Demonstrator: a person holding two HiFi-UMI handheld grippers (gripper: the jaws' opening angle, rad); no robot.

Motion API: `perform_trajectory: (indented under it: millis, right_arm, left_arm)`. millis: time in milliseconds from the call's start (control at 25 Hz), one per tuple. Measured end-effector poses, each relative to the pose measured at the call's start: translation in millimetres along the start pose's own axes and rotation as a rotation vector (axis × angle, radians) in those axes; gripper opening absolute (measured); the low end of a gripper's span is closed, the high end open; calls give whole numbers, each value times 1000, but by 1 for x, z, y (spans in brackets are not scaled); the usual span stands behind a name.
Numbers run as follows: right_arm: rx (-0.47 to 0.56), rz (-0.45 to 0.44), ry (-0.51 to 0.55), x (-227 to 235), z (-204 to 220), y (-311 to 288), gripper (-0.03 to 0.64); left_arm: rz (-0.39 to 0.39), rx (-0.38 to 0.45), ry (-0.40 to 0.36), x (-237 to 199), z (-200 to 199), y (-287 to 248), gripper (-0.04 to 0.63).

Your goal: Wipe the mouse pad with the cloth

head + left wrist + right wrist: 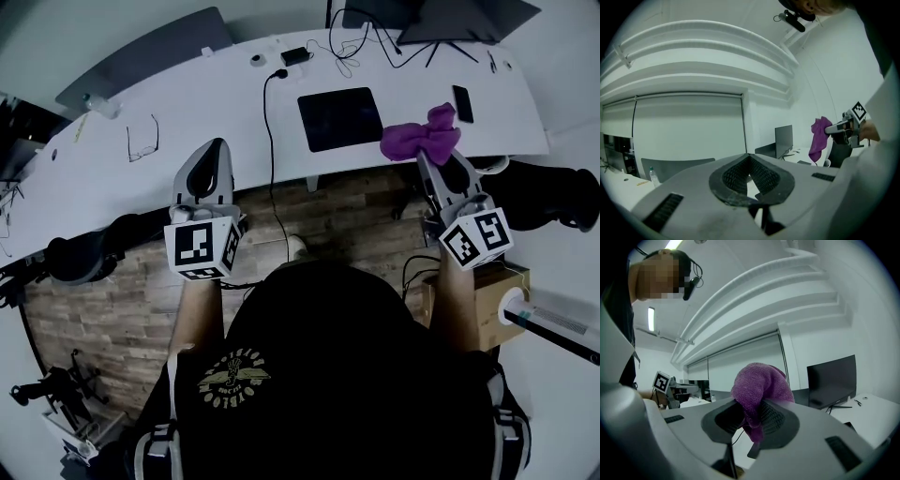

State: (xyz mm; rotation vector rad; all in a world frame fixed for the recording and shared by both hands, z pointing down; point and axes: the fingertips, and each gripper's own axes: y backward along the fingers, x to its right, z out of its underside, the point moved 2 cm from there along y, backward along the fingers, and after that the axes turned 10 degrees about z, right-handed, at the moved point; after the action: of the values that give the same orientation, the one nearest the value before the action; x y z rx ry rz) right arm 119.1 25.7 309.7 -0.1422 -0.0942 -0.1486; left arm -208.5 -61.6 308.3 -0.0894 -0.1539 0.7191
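Upper right, head view: right gripper [424, 157] clamps bunched purple cloth [424, 135] near mouse pad [337, 118], long axis approx. left-right; left gripper [217, 148] closed, empty.

Eyeglasses [142, 141] and a phone [462, 103] are being borne, well apart, by the white table [206, 103].

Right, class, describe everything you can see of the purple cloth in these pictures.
The cloth is purple, soft and fluffy like a towel, crumpled into a bunch. The fingers of the right gripper are shut on a fold of it; one end bulges above them, the rest hangs below. It is held near the front edge of the white desk, just right of the black mouse pad, and seems to hang clear of both.
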Motion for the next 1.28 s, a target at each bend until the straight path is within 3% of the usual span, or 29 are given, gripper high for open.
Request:
perform_trajectory:
  millis: [320,680,920,1280]
  right_arm:
    - [4,52,4,-15,-15,-30,84]
    - [-38,51,3,-27,-13,-56,84]
    - [-48,17,-15,-25,-3,-79,84]
    - [-92,-108,-35,-25,7,-135,84]
  left_arm:
    - [66,32,22,-37,-1,-28,2]
    - [113,6,55,-51,16,-52,3]
    - [80,-34,57,-61,30,-52,2]
    - [26,-77,58,-74,33,-73,2]
